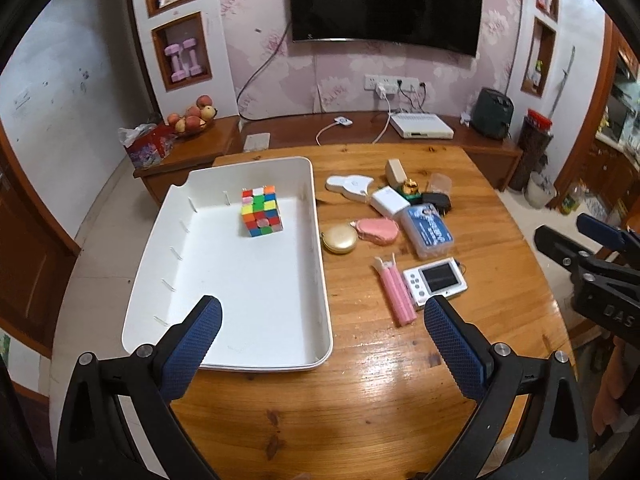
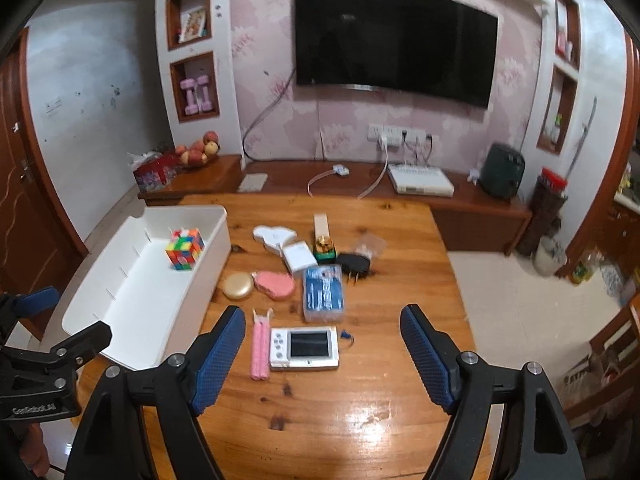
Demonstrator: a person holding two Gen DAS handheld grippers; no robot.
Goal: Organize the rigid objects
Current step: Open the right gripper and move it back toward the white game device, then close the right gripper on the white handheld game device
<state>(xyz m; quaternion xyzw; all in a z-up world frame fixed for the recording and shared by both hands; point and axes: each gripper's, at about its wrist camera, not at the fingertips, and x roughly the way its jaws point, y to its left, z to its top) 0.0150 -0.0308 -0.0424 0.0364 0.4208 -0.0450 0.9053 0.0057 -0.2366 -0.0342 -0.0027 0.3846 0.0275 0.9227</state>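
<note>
Both grippers hang above the near edge of the tabletop [image 1: 360, 400] with nothing between their fingers. The left gripper [image 1: 322, 344] is spread wide over the near end of the white tray [image 1: 320, 280]; the right gripper [image 2: 322, 356] is spread just as wide at 6 o'clock of the loose things.

Judged from how things lie, the sorting has barely started. One item is in: the colour cube [image 1: 261, 212] sits at the far end of the tray, toward 12 o'clock. Everything else waits on the wood at 3 o'clock of the tray.

Nearest the right gripper lie the pink sticks [image 2: 260, 346] and, touching them, the small white handheld console [image 2: 304, 349]. Beyond these are the gold round case [image 2: 237, 286], the pink pad [image 2: 276, 285] and the clear blue-labelled box [image 2: 324, 292]. Farther still: the black plug adapter [image 2: 354, 266], a white square box [image 2: 299, 256], a white heart-shaped case [image 2: 274, 236], a green-and-gold trinket [image 2: 325, 249], a tall beige block [image 2: 321, 222] and a small clear piece, too blurred to name.
</note>
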